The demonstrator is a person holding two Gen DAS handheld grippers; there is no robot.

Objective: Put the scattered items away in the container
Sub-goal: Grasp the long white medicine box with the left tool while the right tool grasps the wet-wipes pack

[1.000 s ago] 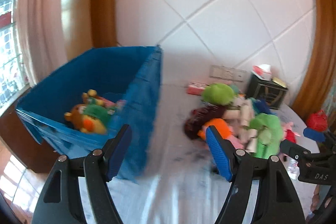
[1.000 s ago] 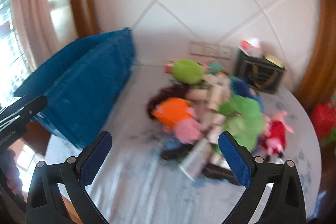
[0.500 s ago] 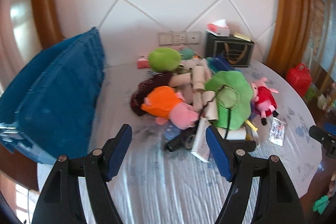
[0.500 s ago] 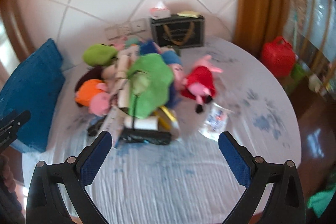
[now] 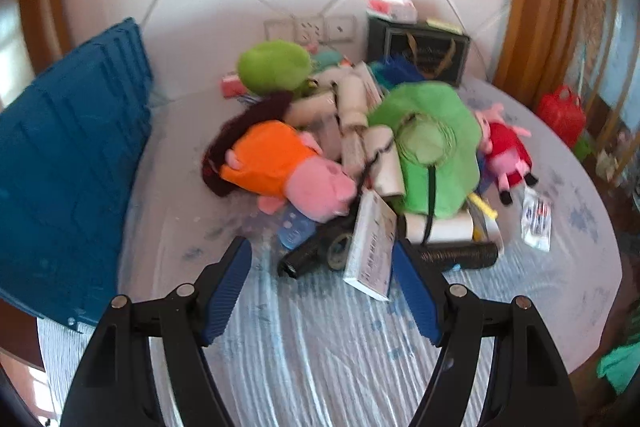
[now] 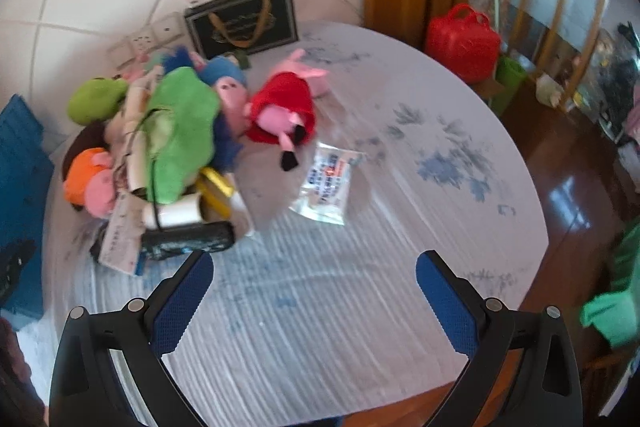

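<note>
A pile of items lies on the round table [image 5: 320,347]: an orange-and-pink pig plush [image 5: 280,167], a green hat [image 5: 432,143], a green plush [image 5: 274,65], cardboard tubes [image 5: 352,107], a white box [image 5: 370,247], a black roll [image 5: 460,255] and a red pig plush [image 5: 508,151]. The blue container [image 5: 68,155] stands at the left. My left gripper [image 5: 322,259] is open, just in front of the white box. My right gripper [image 6: 314,267] is open and empty over bare cloth, near a clear packet [image 6: 328,183] and the red pig plush [image 6: 284,107].
A black gift bag [image 6: 244,23] with a tissue box [image 5: 394,5] on it stands at the back by the wall. A red case [image 6: 462,41] sits beyond the table's right edge. The table edge [image 6: 532,211] drops to a wooden floor.
Both grippers have swung right, away from the blue container and toward the pile. The left gripper has closed in on the white box. Both stay open.
</note>
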